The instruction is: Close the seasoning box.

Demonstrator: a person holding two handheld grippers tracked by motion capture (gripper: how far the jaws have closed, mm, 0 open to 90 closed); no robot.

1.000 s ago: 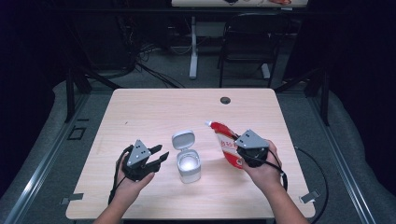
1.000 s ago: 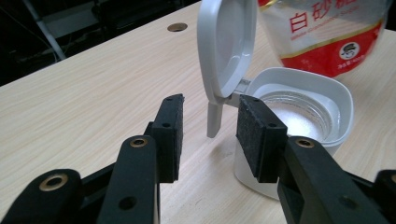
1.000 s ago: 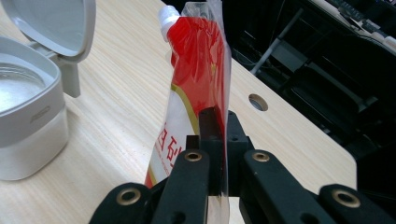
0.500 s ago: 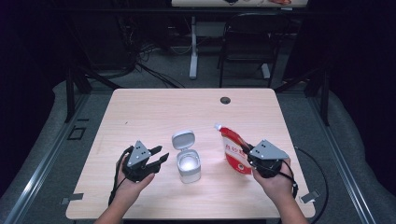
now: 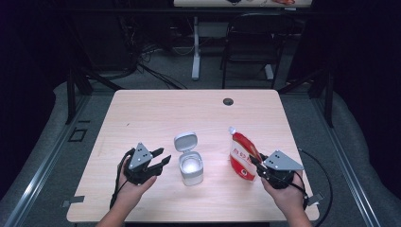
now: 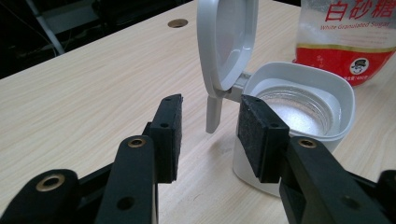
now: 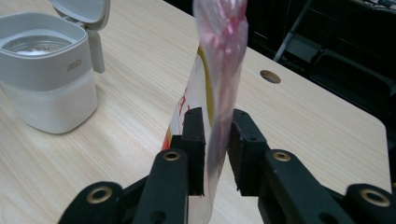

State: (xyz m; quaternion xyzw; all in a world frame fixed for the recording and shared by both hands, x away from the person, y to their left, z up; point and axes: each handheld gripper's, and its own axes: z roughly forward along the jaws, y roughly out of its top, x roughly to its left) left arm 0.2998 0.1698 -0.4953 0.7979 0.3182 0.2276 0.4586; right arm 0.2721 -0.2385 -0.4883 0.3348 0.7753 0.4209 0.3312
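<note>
A white container [image 5: 191, 169] stands at the table's near middle with its flip lid [image 5: 185, 141] raised; white granules show inside it [image 6: 299, 109]. My left gripper [image 5: 164, 157] rests just left of it, open, and its pads [image 6: 169, 135] flank the lid's hinge tab without touching [image 6: 210, 121]. A red and white sugar pouch [image 5: 241, 153] stands upright to the right of the container. My right gripper [image 5: 256, 163] is shut on the pouch's near side edge [image 7: 215, 135]. The pouch [image 7: 219, 56] rises between the jaws, with the container [image 7: 46, 79] off to the left.
The wooden table [image 5: 156, 113] has a round cable hole [image 5: 228, 101] near its far edge. Cables trail from both grippers over the near edge. A chair and a desk leg stand on the floor beyond the table.
My right gripper has drawn back toward the near right with the pouch, which now stands more upright. The left gripper and the container have not moved.
</note>
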